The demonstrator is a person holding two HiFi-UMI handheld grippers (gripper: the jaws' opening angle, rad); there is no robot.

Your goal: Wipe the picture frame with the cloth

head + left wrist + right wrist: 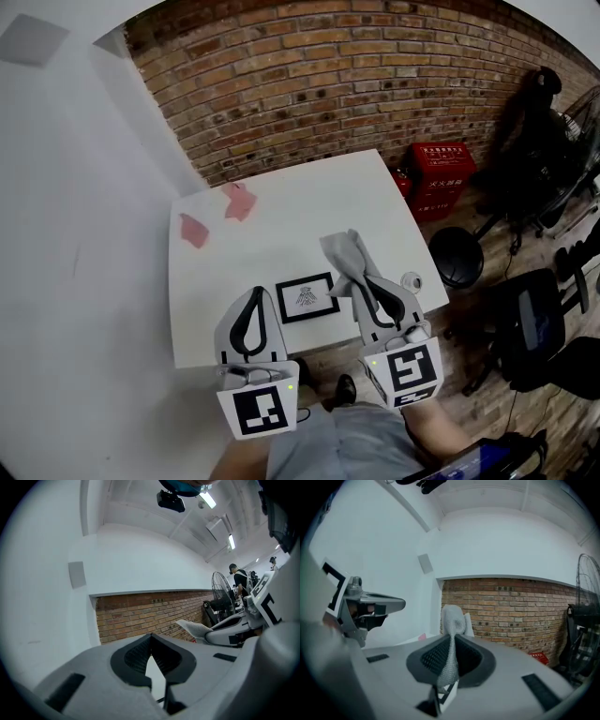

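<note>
A black picture frame (307,297) with a small drawing lies flat near the front edge of the white table (281,244). My right gripper (364,281) is shut on a grey cloth (345,255), which sticks up past the jaws just right of the frame. In the right gripper view the cloth (451,620) runs between the shut jaws of the right gripper (451,639). My left gripper (255,296) hovers just left of the frame, shut and holding nothing. In the left gripper view the tips of the left gripper (151,637) meet, and the cloth (194,628) shows to the right.
Two pink pieces (194,230) (239,201) lie at the table's far left. A small clear round thing (410,279) sits near the right edge. Behind stands a brick wall (328,84). Right of the table are a red box (439,178), a black stool (457,255) and an office chair (534,328).
</note>
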